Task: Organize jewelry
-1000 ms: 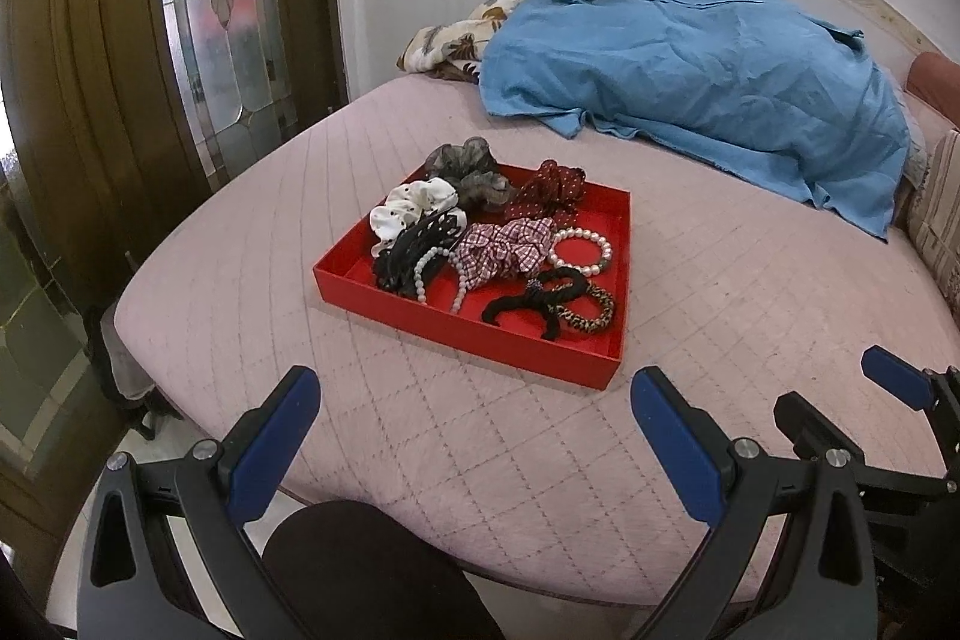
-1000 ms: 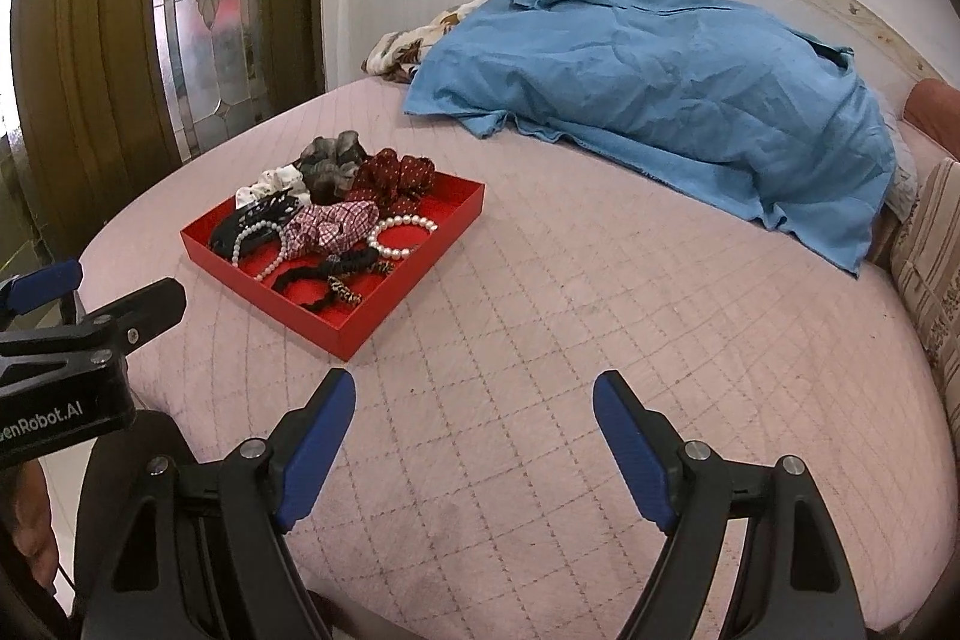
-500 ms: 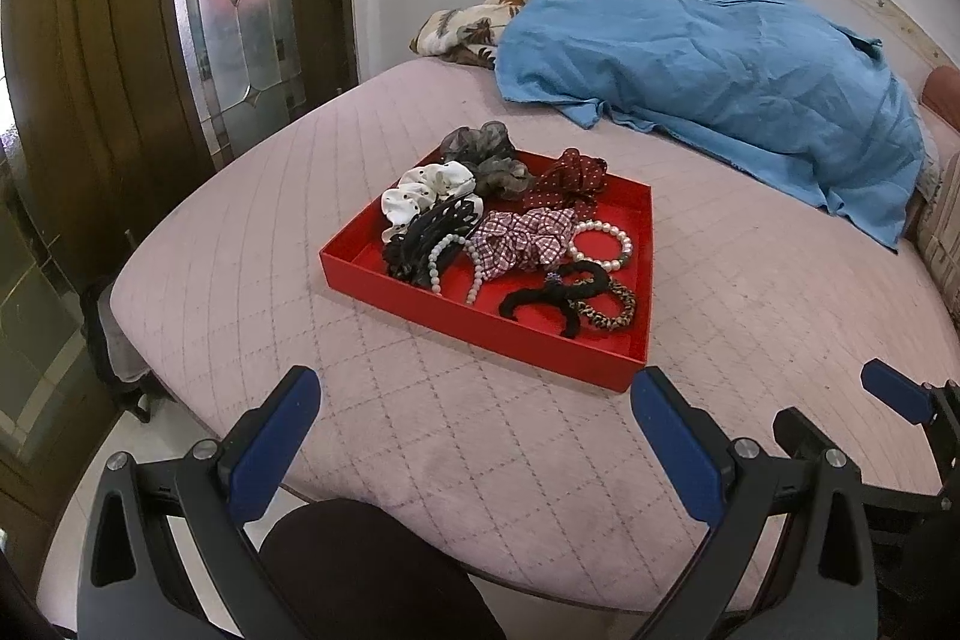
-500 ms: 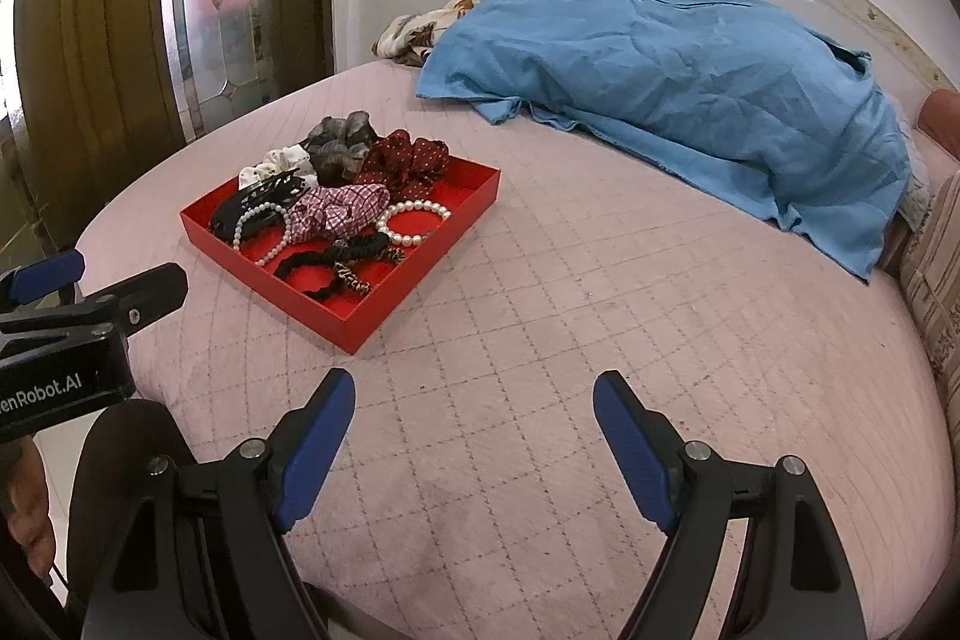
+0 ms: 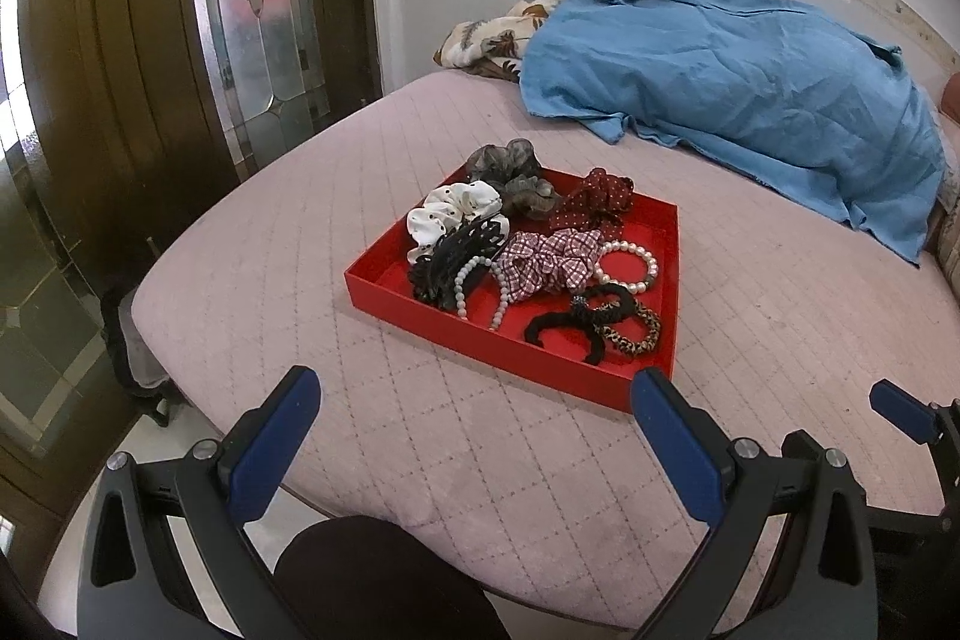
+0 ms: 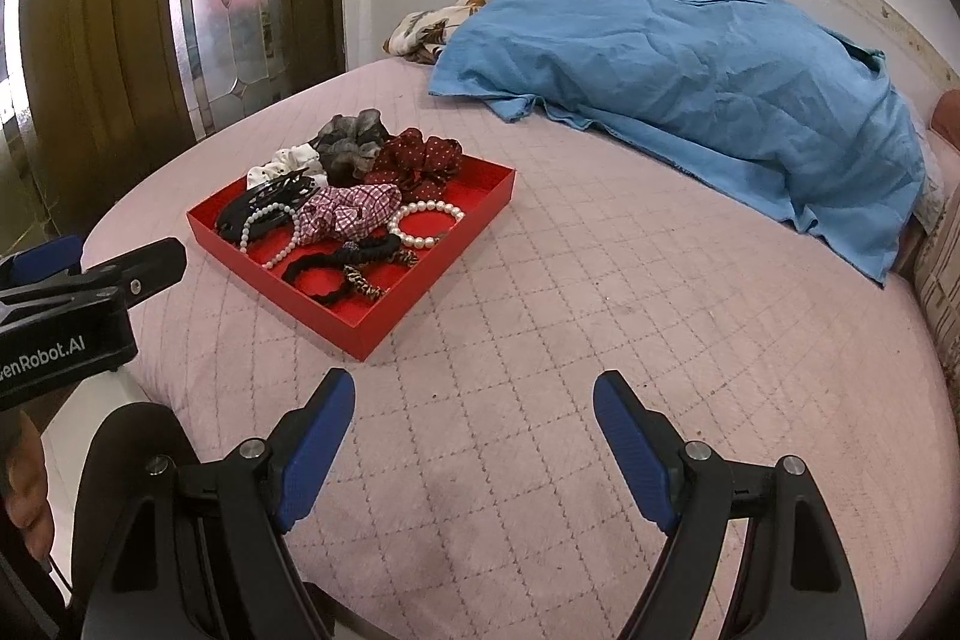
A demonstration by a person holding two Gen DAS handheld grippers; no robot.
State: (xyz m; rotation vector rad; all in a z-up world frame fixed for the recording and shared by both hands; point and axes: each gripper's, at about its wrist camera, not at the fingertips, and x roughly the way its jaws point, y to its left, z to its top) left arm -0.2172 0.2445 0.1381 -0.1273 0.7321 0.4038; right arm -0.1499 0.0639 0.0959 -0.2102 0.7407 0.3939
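Note:
A red tray [image 5: 671, 250] [image 6: 414, 307] lies on the pink quilted bed. It holds several scrunchies, a black claw clip [image 5: 459, 256] [image 6: 264, 202], a white pearl bracelet [image 5: 627, 265] [image 6: 423, 223], a pale bead strand [image 5: 480, 289] and a black hair tie [image 5: 573, 319] [image 6: 336, 274]. My left gripper [image 5: 474, 412] hovers open over the bed's near edge, short of the tray, with nothing between its blue fingers. My right gripper [image 6: 474, 421] is open too, right of the tray over bare quilt, holding nothing.
A blue sheet [image 5: 750, 100] [image 6: 690, 88] is heaped at the back of the bed over a floral cloth [image 5: 492, 34]. A wooden door with patterned glass [image 5: 252, 10] stands on the left. A dark-clothed knee [image 5: 372, 574] shows below the bed edge.
Both views have tilted slightly, so the tray sits a little lower and nearer in the pictures. Both grippers stay open and nothing in the tray has moved.

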